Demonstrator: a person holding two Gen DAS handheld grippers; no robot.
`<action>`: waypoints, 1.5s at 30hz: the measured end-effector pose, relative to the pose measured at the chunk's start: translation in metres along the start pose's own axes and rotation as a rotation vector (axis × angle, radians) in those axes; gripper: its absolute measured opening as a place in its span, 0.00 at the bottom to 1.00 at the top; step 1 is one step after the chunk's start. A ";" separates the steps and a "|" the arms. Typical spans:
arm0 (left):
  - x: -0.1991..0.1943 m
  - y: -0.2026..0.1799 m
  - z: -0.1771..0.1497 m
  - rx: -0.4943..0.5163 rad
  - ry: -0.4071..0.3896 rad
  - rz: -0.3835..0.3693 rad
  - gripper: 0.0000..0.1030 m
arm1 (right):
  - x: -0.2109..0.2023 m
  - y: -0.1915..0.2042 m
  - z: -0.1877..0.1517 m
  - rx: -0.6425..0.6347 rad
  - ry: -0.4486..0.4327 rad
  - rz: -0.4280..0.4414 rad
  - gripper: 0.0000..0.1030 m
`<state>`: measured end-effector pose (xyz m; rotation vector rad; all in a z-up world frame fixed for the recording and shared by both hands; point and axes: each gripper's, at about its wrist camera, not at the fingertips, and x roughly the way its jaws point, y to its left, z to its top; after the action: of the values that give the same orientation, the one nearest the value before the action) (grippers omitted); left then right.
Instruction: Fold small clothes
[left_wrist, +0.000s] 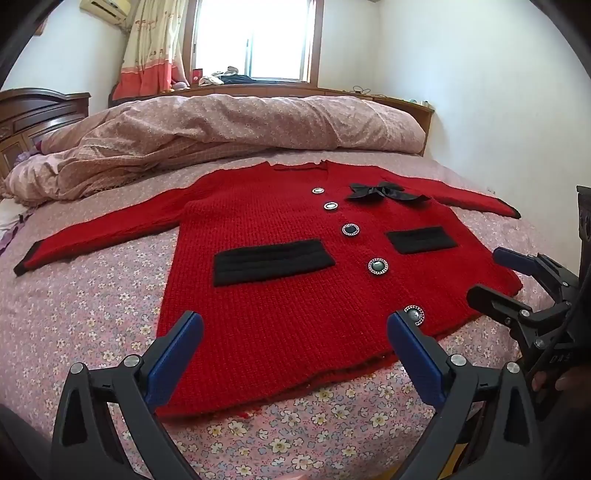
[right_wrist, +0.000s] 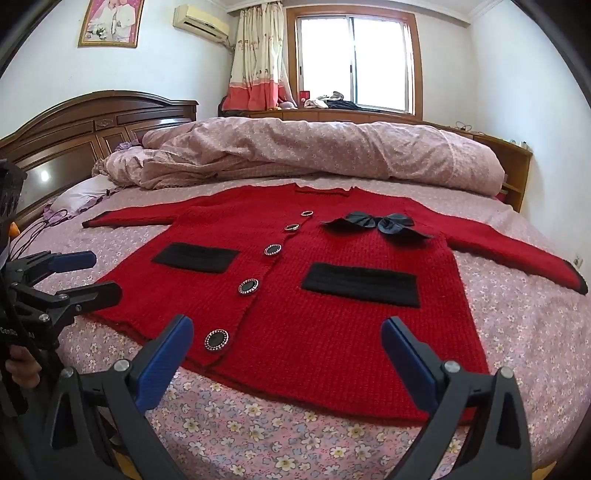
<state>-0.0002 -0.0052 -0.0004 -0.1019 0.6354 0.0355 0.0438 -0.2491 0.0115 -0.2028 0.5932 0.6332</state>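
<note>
Bright window (right_wrist: 356, 62) — wooden headboard (right_wrist: 92, 125)

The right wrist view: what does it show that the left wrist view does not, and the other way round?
Only the right wrist view shows the framed picture on the wall and the full wooden headboard. Only the left wrist view shows the right gripper from the side, open above the cardigan's hem. Both show the red cardigan spread flat on the floral sheet, its black bow, the rolled quilt and the window.

Red cardigan (left_wrist: 295, 295) flat on floral bedsheet (left_wrist: 92, 314), both sleeves outspread
</note>
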 end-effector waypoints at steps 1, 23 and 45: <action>0.000 0.000 0.000 -0.001 0.000 0.000 0.94 | 0.000 0.000 0.000 -0.001 -0.001 0.000 1.00; 0.000 0.000 -0.001 0.000 0.013 0.003 0.94 | 0.001 -0.001 -0.003 0.007 0.003 0.001 1.00; 0.001 -0.001 0.000 0.006 0.013 -0.003 0.94 | 0.001 -0.001 -0.001 0.006 0.009 0.005 1.00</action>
<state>0.0010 -0.0059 -0.0006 -0.0973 0.6482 0.0305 0.0444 -0.2494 0.0105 -0.1989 0.6041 0.6357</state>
